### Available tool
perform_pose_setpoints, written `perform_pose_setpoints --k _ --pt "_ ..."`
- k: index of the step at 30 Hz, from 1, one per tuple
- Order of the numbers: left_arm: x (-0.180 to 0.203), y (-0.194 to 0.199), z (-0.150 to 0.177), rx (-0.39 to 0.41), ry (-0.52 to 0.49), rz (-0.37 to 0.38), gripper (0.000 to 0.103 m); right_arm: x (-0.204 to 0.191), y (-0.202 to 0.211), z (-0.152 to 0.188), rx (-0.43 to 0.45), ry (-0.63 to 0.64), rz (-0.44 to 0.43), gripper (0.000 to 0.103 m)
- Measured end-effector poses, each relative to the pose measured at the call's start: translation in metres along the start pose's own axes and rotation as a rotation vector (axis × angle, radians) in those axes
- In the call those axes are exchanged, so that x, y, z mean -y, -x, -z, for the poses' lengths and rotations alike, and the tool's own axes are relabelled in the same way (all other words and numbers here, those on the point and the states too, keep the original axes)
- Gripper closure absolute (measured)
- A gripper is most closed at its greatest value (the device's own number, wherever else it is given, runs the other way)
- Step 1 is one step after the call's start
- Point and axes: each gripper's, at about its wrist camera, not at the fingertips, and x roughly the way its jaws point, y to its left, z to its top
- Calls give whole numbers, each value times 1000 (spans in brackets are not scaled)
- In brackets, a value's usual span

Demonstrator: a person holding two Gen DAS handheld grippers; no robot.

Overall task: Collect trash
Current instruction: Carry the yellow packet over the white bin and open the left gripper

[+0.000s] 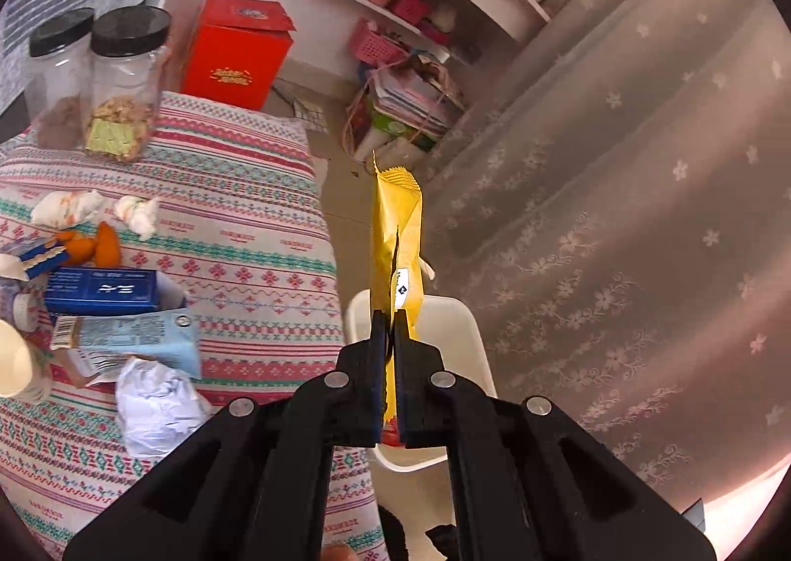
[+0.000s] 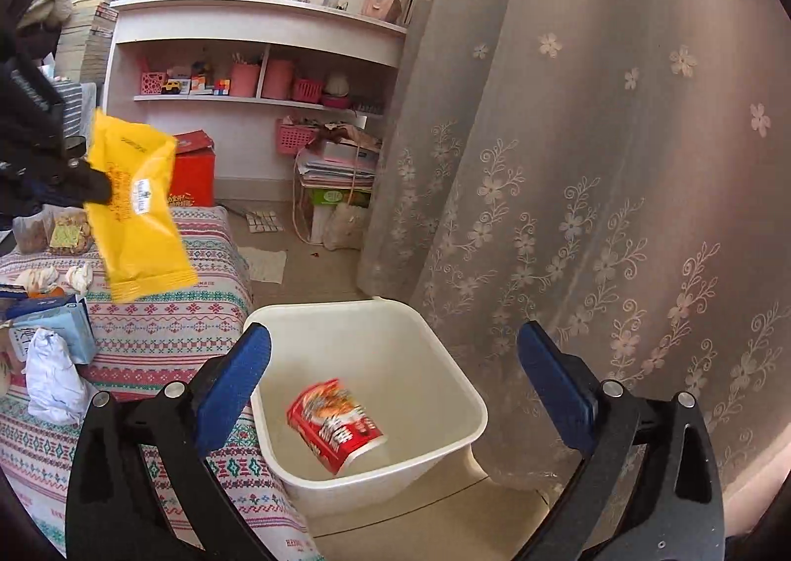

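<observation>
My left gripper (image 1: 393, 319) is shut on a yellow snack wrapper (image 1: 399, 235), held edge-on above the near rim of the white bin (image 1: 469, 338). From the right wrist view the same yellow wrapper (image 2: 141, 210) hangs over the patterned bed, left of the white bin (image 2: 460, 378), with the left gripper (image 2: 94, 180) pinching its side. My right gripper (image 2: 390, 358) stands wide open over the bin with nothing between its blue pads (image 2: 237, 373). A red instant-noodle cup (image 2: 336, 427) lies on its side inside the bin.
On the patterned bedspread (image 1: 247, 225) lie crumpled white paper (image 1: 158, 403), a pale blue carton (image 1: 143, 338), a dark blue box (image 1: 104, 294), tissue wads (image 1: 69, 207), orange peel (image 1: 96, 247) and two black-lidded jars (image 1: 123, 81). A floral curtain (image 2: 593, 165) hangs right of the bin; shelves (image 2: 257, 57) stand behind.
</observation>
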Motion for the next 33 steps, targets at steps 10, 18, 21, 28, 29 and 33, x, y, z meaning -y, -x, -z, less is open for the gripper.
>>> perform_pose_setpoints --k 10,18,21,28,29,33 --pt "54 -66 3 -129 -175 37 99 14 2 10 -24 -93 -38 7" --pt "52 -83 10 -172 -189 30 63 9 -10 14 -87 -97 -66 7" --pt "46 -73 8 -152 -172 23 60 7 -10 12 -94 -108 -81 7" --pt "35 -42 6 -91 -166 -49 49 0 -10 8 -119 -127 -113 7" --pt "32 -38 7 -84 -163 -64 48 -2 -11 7 -127 -129 -119 7" --pt "13 -21 9 -59 -139 -159 31 -12 -12 4 -146 -127 -140 7"
